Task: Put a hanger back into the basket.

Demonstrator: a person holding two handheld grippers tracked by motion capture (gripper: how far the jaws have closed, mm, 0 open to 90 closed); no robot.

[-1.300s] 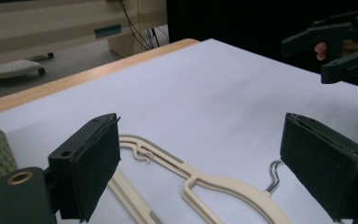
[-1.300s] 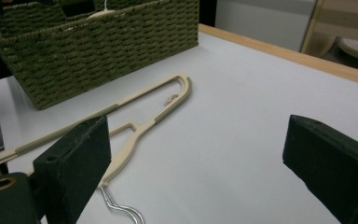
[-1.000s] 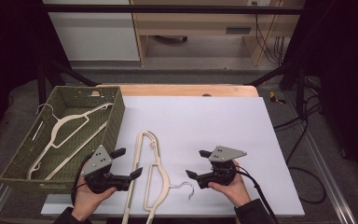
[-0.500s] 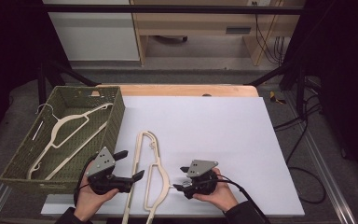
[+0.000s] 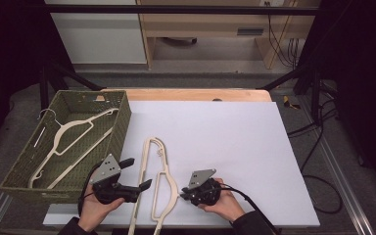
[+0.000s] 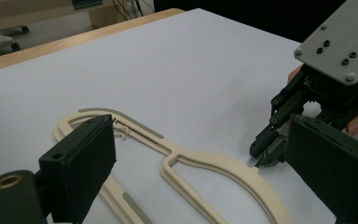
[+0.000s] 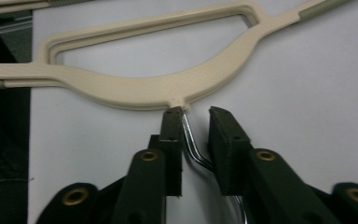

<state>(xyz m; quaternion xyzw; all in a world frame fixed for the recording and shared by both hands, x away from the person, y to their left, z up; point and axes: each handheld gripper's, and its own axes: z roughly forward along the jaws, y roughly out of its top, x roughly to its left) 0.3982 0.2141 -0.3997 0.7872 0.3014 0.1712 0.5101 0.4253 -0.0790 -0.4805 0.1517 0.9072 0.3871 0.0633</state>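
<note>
A cream plastic hanger (image 5: pixel 169 183) lies flat on the white table, its metal hook (image 7: pixel 191 144) pointing toward my right hand. My right gripper (image 5: pixel 182 195) is low at the hanger's neck. Its jaws have just been closing and stand narrow around the hook (image 7: pixel 196 116). One pad lies against the wire and a gap shows at the other. My left gripper (image 5: pixel 139 172) hovers wide open over the hanger's left arm, with the hanger (image 6: pixel 205 161) lying below between its pads. From the left gripper view, the right gripper (image 6: pixel 263 156) is seen at the hanger's neck.
A green woven basket (image 5: pixel 120 127) stands at the left with another cream hanger (image 5: pixel 73 129) inside. The table's wooden back edge (image 5: pixel 196 94) runs behind the white sheet. Cables (image 5: pixel 318 147) hang past the right side.
My right gripper has moved left and down to the hanger's hook, and its jaws have narrowed around the wire. The left gripper and the hanger have not moved.
</note>
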